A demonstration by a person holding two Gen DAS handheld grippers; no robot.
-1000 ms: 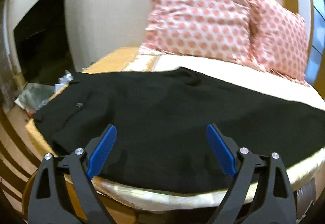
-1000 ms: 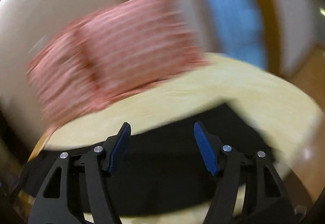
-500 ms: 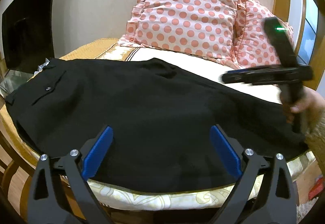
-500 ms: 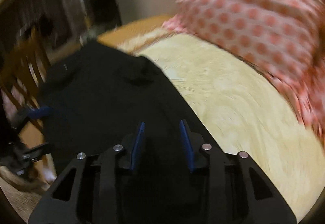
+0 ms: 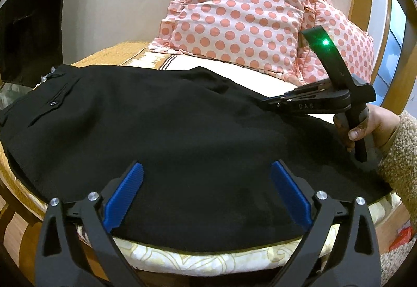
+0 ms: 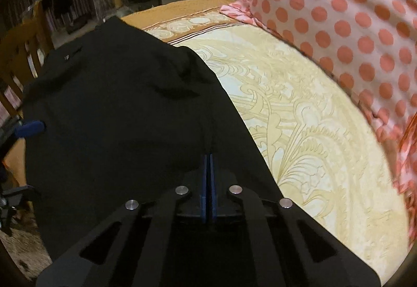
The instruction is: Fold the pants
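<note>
Both hand-held grippers are working over black pants [image 5: 161, 136] that are lying spread across a patterned bedsheet [image 6: 312, 130], waistband at the far end from the right hand [image 5: 370, 128]. They are looking halved lengthwise already, though I cannot be sure; the crosswise folds are still waiting. Polka-dot pillows [image 5: 234, 21] are leaning behind. Right gripper [image 6: 208, 164] is sitting pressed together, jaws having just been closing, apparently pinching a ridge of fabric at the leg. Left gripper [image 5: 206, 193] is hovering spread wide over the near edge, gripping nothing.
</note>
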